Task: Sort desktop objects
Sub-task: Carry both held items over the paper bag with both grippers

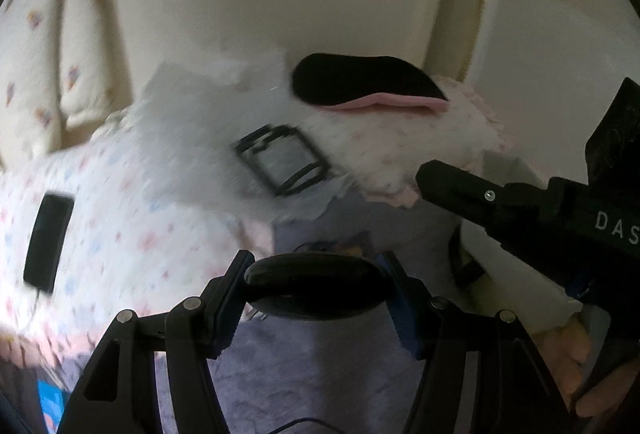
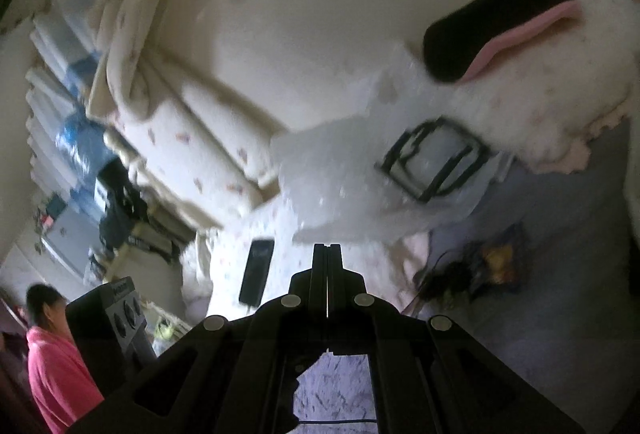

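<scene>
- Clamped between the half-spread fingers of the left gripper (image 1: 316,268): a glossy black oval object (image 1: 316,288), probably a computer mouse, though hard to tell for sure. Held at 6 o'clock in the left wrist view, above the purple cover (image 1: 312,366).
- Gripped only at its narrow rounded ends, on a smooth shell. Could pivot or slide out under a quick swing or wrist roll and drop onto the cover.
- Pressed flat together with nothing between them: the fingers of the right gripper (image 2: 327,254). No ready support there if the object slips.
- Seen at 3 o'clock in the left wrist view, near the left one. Could knock the held object if the two cross paths.
- Straight ahead at 12 o'clock, draped over the floral quilt (image 1: 120,234): a clear plastic bag (image 1: 280,161) printed with a black frame. Could snag on a fingertip and get dragged along.
- Farther out, a black phone (image 1: 48,242) at 9 o'clock on the quilt and a black-and-pink pad (image 1: 368,81) at 1 o'clock. Could be struck or covered by a careless set-down.
- No sorting bin in either view; could end up in the wrong place.
</scene>
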The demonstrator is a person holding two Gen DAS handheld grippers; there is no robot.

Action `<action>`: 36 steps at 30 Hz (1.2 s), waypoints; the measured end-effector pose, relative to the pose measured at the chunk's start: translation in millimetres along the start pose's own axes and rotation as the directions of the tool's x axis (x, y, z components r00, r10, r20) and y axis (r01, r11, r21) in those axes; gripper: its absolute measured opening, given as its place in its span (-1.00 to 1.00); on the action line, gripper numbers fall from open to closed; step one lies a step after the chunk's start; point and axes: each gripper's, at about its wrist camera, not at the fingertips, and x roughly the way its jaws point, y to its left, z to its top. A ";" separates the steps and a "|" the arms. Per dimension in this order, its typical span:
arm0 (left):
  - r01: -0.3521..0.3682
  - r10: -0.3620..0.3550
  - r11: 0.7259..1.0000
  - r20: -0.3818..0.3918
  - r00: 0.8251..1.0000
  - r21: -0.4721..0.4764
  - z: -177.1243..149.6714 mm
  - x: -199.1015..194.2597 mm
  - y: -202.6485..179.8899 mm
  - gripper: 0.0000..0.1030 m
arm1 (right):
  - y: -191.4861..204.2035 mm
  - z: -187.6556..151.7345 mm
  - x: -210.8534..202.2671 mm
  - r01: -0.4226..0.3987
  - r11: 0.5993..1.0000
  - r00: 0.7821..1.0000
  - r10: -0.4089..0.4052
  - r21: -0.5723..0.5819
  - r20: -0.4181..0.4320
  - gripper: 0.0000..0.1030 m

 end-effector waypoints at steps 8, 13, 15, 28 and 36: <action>0.032 -0.032 0.986 -0.003 0.999 0.166 37.3 9.8 -73.1 0.18 | -41.3 24.7 -61.9 0.090 0.991 0.987 -0.102 0.099 0.125 -0.99; 0.079 -0.078 0.957 -0.015 0.997 0.278 48.6 20.7 -124.0 0.18 | -64.7 31.7 -92.0 0.189 0.971 0.960 -0.214 0.146 0.178 -0.99; 0.101 -0.100 0.945 -0.019 0.995 0.309 53.2 24.1 -143.8 0.18 | -73.3 31.7 -103.0 0.206 0.964 0.952 -0.237 0.167 0.193 -0.99; 0.234 -0.189 0.848 -0.142 0.972 0.476 57.0 76.9 -249.1 0.18 | -108.1 30.6 -164.6 0.456 0.861 0.831 -0.503 0.225 0.237 -0.99; 0.277 -0.189 0.844 -0.228 0.955 0.460 60.0 121.3 -277.8 0.18 | -133.0 25.5 -170.3 0.548 0.798 0.791 -0.592 0.250 0.154 -0.99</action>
